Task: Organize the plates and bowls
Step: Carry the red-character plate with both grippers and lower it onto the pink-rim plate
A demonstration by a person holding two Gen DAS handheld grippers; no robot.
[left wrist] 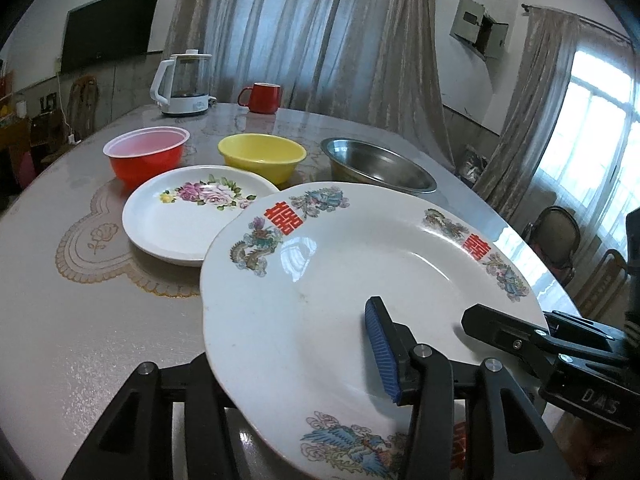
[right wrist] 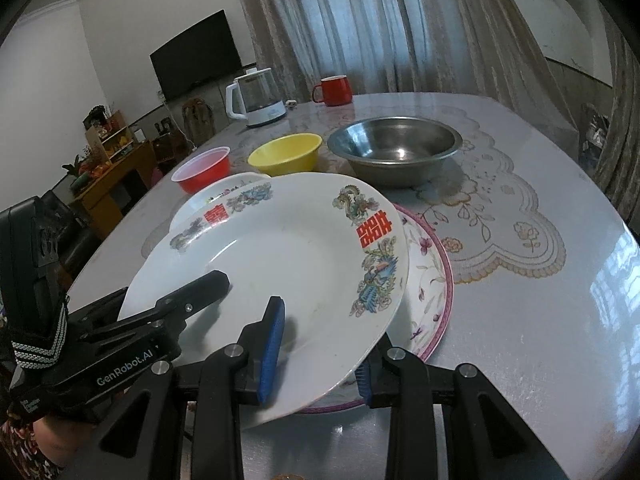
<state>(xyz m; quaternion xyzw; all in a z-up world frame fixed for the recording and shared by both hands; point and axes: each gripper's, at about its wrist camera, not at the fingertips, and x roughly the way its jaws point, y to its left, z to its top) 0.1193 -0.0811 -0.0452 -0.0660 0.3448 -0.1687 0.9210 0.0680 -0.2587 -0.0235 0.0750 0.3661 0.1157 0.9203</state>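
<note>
A large white plate with dragons and red characters [left wrist: 360,288] [right wrist: 288,264] is held tilted above the table by both grippers. My left gripper [left wrist: 304,364] is shut on its near rim, one blue-padded finger on top. My right gripper [right wrist: 316,344] is shut on the same plate's near rim. Under it lies a pink-rimmed floral plate [right wrist: 430,280]. A white rose plate [left wrist: 180,216] [right wrist: 218,196] lies to the left. Behind stand a red bowl [left wrist: 146,154] [right wrist: 202,170], a yellow bowl [left wrist: 262,156] [right wrist: 286,154] and a steel bowl [left wrist: 378,166] [right wrist: 396,150].
A white kettle [left wrist: 184,84] [right wrist: 258,98] and a red mug [left wrist: 262,98] [right wrist: 332,90] stand at the table's far edge. A lace-pattern mat [right wrist: 504,220] covers the table's middle. Curtains, chairs and a wall TV lie beyond.
</note>
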